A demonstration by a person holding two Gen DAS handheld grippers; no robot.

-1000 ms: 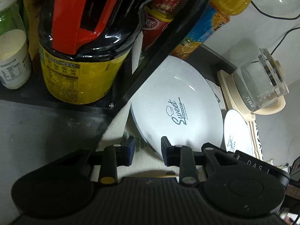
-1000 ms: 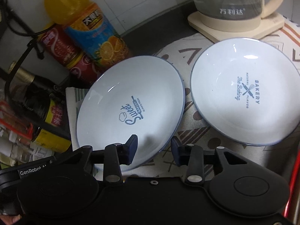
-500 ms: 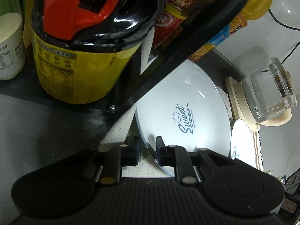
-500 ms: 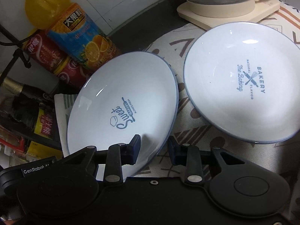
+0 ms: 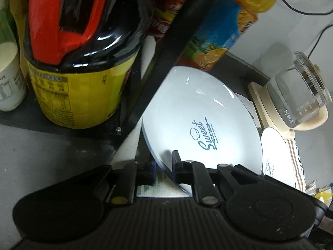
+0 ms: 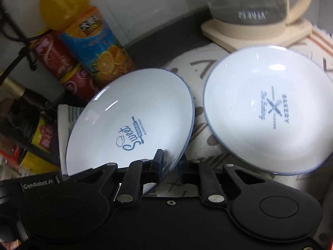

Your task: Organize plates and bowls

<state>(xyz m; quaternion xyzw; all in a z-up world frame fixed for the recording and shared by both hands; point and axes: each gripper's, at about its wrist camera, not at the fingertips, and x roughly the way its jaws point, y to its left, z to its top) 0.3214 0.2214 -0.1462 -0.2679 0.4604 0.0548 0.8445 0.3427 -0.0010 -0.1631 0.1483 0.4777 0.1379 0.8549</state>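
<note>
Nearest each lens, the left claw and right claw, jaws just closing, pinch opposite rims of the tilted "Sweet" plate: glazed, stiff, slippery, breakable. Beyond, the "Bakery" plate lies on the tabletop's patterned mat.

Two plates side by side on a patterned mat on the worktop: "Sweet" plate on the left in the right wrist view, tilted, "Bakery" plate to its right, rims near but apart. Behind the "Bakery" plate, kettle on its base. Behind the "Sweet" plate, juice bottle with cans just left of it. Further left, rack with a large jar inside.
</note>
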